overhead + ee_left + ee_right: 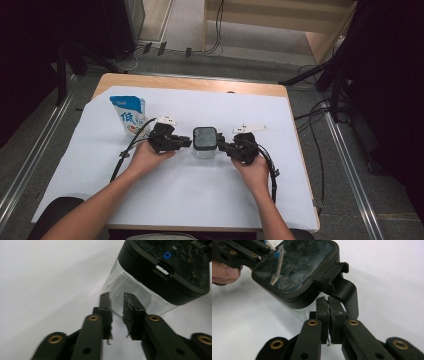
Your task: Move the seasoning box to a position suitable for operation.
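Observation:
A clear square container (pixel 204 151) with a dark lid (pixel 205 137) stands mid-table on the white sheet. My left gripper (pixel 188 142) comes at it from the left, held in a hand. In the left gripper view that left gripper (pixel 117 294) has its jaws a little apart with nothing between them, tips close to the clear wall (pixel 120 282) below the lid (pixel 170 267). From the right, my right gripper (pixel 221 146) meets the container. Its jaws (pixel 327 299) are pressed together just under the lid's black latch (pixel 337 270). The left gripper (pixel 242 251) shows beyond the lid (pixel 294 267).
A blue and white pouch (pixel 129 115) stands upright at the left of the white sheet (pixel 200 200), behind the left hand. The wooden table edge (pixel 190 82) runs along the far side. Cables trail from both grippers toward the person.

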The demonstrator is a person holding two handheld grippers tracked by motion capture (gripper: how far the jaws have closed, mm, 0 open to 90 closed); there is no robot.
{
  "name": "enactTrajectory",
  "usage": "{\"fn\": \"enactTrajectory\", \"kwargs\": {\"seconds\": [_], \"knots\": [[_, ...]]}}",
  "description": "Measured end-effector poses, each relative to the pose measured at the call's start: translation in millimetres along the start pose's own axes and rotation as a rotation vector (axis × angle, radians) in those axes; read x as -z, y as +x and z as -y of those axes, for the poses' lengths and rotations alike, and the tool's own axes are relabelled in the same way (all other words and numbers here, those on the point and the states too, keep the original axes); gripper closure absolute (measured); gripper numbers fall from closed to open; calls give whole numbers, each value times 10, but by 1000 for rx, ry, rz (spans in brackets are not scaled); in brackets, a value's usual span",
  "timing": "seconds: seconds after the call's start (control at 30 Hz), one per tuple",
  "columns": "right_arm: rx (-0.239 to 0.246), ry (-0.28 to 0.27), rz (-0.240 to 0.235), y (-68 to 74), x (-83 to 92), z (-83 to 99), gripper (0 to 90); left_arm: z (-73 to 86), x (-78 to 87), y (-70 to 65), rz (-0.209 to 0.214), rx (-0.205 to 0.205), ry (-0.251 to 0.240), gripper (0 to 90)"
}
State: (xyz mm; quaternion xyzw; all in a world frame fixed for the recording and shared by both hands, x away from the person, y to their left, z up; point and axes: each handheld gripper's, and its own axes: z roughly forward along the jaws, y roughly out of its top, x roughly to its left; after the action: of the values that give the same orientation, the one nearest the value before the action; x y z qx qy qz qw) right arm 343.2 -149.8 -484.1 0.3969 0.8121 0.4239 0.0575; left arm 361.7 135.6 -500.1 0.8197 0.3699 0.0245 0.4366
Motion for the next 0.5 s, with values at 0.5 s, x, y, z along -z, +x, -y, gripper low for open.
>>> {"fn": "enactTrajectory", "kwargs": {"seconds": [0.5], "knots": [[-33,-83,0,-113,316,158,692,-43,277,7,71,-49,-53,378]]}}
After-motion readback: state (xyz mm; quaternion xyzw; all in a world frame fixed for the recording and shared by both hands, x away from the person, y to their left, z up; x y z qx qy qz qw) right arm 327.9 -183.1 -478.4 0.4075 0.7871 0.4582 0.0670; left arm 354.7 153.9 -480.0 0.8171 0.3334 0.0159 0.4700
